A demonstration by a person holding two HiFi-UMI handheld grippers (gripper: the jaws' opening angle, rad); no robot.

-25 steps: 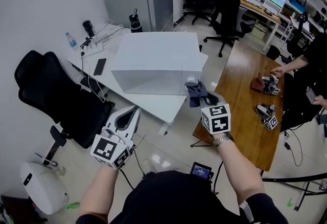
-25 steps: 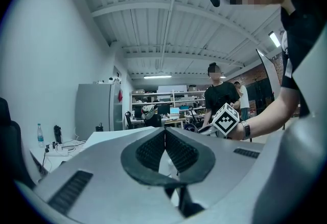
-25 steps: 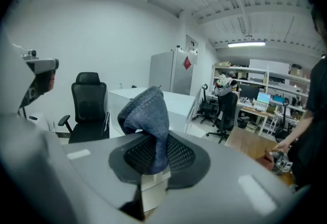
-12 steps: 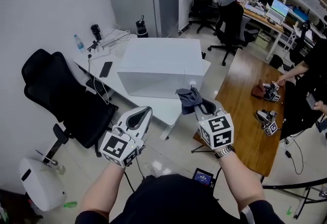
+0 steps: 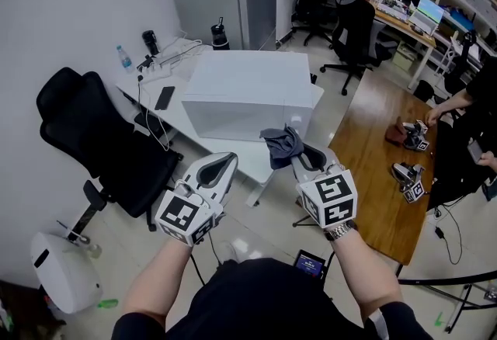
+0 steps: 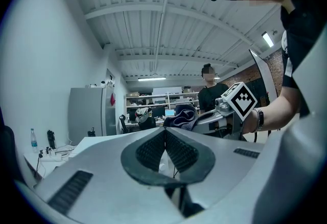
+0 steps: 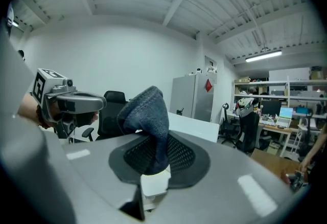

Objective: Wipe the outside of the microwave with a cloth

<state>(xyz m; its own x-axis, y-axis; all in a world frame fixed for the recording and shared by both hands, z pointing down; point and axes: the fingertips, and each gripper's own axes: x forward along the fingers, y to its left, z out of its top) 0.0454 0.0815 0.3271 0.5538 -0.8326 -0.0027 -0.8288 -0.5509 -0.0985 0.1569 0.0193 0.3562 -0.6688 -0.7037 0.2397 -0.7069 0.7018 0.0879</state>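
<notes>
Head view: the white microwave (image 5: 248,94) was spotted at 12 o'clock, the dark cloth (image 5: 281,146) held just before it. Left gripper view: the left gripper (image 6: 164,131) was seen closed, nothing between. Right gripper view: the cloth was clamped by the right gripper (image 7: 156,138).

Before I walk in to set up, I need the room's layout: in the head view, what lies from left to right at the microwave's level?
black office chair → white microwave → wooden table → person at the right edge
</notes>
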